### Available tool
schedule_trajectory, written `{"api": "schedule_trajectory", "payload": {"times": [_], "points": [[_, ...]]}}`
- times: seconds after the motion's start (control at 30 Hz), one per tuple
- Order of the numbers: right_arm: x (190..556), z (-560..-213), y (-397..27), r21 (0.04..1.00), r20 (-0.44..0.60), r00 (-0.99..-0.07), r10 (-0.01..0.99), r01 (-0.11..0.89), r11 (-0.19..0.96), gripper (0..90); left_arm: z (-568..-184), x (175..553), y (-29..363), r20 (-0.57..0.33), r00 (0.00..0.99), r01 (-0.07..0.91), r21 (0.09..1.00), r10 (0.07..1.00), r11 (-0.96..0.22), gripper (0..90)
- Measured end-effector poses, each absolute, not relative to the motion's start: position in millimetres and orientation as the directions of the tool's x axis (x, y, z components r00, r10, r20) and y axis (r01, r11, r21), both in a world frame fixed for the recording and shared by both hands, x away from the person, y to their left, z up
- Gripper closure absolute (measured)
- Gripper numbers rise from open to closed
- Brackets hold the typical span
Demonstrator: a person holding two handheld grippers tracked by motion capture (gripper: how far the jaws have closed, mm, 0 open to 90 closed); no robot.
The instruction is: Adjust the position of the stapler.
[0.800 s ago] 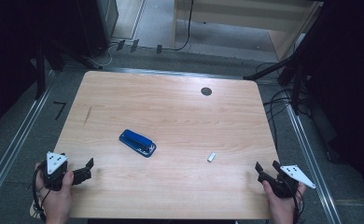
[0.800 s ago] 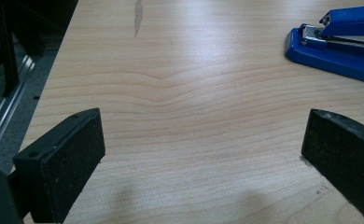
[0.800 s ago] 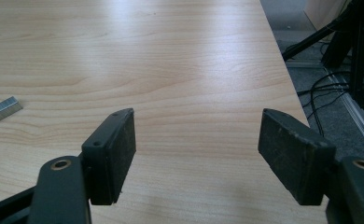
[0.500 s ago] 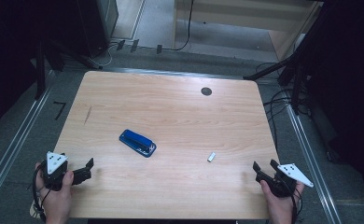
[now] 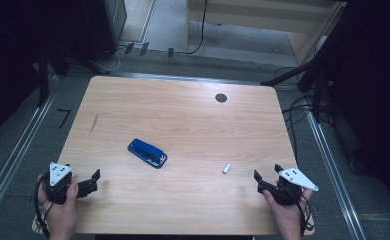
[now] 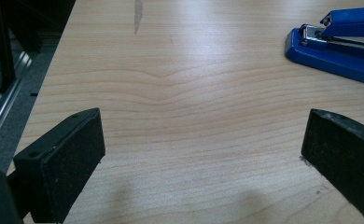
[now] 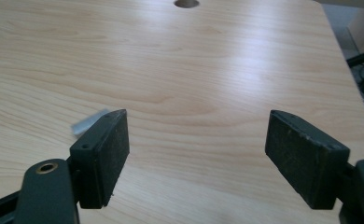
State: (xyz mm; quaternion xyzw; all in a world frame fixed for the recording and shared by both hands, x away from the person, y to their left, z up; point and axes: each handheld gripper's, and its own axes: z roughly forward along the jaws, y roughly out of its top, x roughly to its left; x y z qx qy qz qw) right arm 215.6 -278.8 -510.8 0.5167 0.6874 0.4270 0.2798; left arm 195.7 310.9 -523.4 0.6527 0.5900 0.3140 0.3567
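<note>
A blue stapler (image 5: 147, 152) lies flat near the middle of the wooden table (image 5: 183, 120). In the left gripper view the stapler (image 6: 339, 46) is at the upper right. A small white strip (image 5: 226, 168) lies to the stapler's right. My left gripper (image 5: 96, 181) rests at the table's front left with its jaws wide open; the left gripper (image 6: 203, 144) has only bare wood between its jaws. My right gripper (image 5: 266, 172) stands open at the front right. In its own view the right gripper (image 7: 196, 135) has the white strip (image 7: 87, 122) just beyond its left jaw.
A round dark hole (image 5: 221, 98) sits in the tabletop near the far edge, also seen as the hole (image 7: 186, 3) in the right gripper view. Metal rails (image 5: 13, 160) run along both sides of the table, and cables (image 5: 303, 107) lie on the floor at the right.
My right gripper has shifted a little to the left, closer to the white strip. The left gripper, stapler and strip have stayed put.
</note>
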Motion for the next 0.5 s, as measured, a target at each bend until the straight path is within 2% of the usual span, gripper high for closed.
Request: {"api": "schedule_trajectory", "payload": {"times": [0.23,0.5], "points": [[225,-499,-248,0.873,0.054,-0.384,0.922,0.466,0.143,22.7,-523,196,311,-0.010,0.104,0.546,0.836,0.995,-0.049,0.0],[235,-488,-225,0.879,0.047,-0.421,0.906,0.448,0.163,23.4,-523,196,311,-0.014,0.109,0.547,0.836,0.994,-0.048,0.0]]}}
